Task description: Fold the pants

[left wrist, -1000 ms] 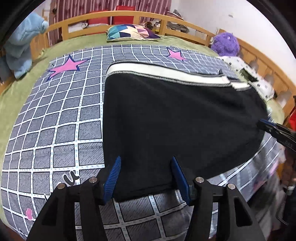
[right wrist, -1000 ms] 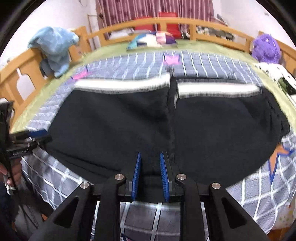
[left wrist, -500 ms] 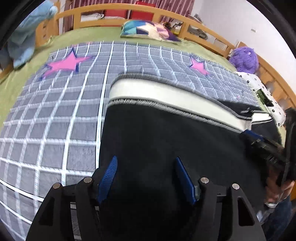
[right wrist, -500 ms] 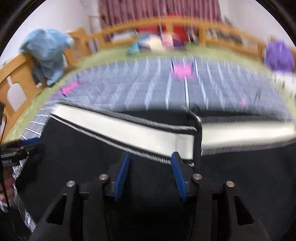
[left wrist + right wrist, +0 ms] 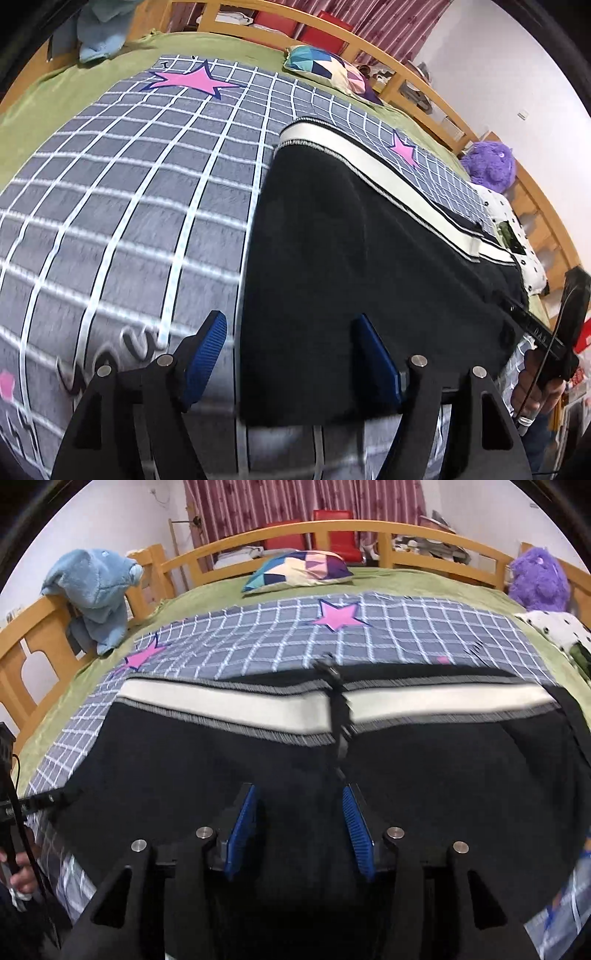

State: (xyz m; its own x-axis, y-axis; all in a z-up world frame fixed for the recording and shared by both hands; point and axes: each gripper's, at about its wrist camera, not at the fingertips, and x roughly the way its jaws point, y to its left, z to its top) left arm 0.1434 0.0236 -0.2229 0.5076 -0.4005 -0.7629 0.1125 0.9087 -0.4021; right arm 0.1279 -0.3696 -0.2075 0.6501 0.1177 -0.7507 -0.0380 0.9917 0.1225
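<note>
Black pants with a white band along their far edge lie spread flat on the grey checked blanket. My left gripper hovers low at their near left corner. Its jaws are opening, the pants' left edge runs between the fingers, and the pads do not press on it. My right gripper hangs over the middle of the black cloth near a dark seam. Its jaws are also opening, with cloth below them and nothing pinched. In each view the other gripper shows at the bed's edge.
Wooden bed rails ring the green sheet. A patterned pillow lies at the far end, a blue plush hangs on the left rail, and a purple plush and spotted white cloth sit at the right.
The right gripper's jaws, nearly shut at the near hem before, now stand wider, farther in over the cloth. The left gripper has rolled and shifted left, from the hem to straddling the pants' side edge, jaws wider.
</note>
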